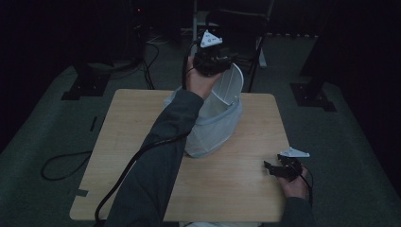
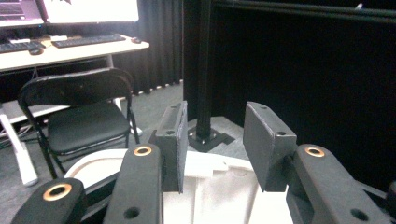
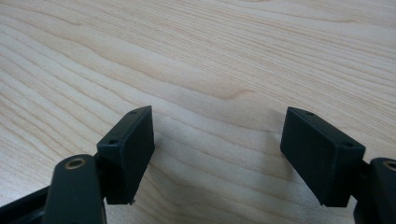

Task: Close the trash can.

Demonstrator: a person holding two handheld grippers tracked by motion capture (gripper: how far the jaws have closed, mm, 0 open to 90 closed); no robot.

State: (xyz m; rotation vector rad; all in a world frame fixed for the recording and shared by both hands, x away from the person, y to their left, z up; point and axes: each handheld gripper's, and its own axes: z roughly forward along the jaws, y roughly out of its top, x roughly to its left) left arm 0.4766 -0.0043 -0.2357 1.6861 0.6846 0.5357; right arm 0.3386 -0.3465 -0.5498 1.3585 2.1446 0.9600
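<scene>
Two hand-held tools and a white mesh hamper (image 1: 215, 123) on a wooden tabletop (image 1: 236, 184).
Left tool (image 1: 213, 60), jaws apart, hovers over the hamper's rim; right tool (image 1: 272, 169), jaws wide apart, rests near the tabletop's right edge.

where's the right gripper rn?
High view: right gripper sits low at the table's near right edge, jaws open, right of the white mesh basket; bare wood lies beneath it.

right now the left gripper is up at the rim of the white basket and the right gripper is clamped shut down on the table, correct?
Not quite: the right gripper is open, not shut, as the right gripper view shows, with bare table between its jaws. The left gripper is indeed up at the rim of the white basket.
</scene>
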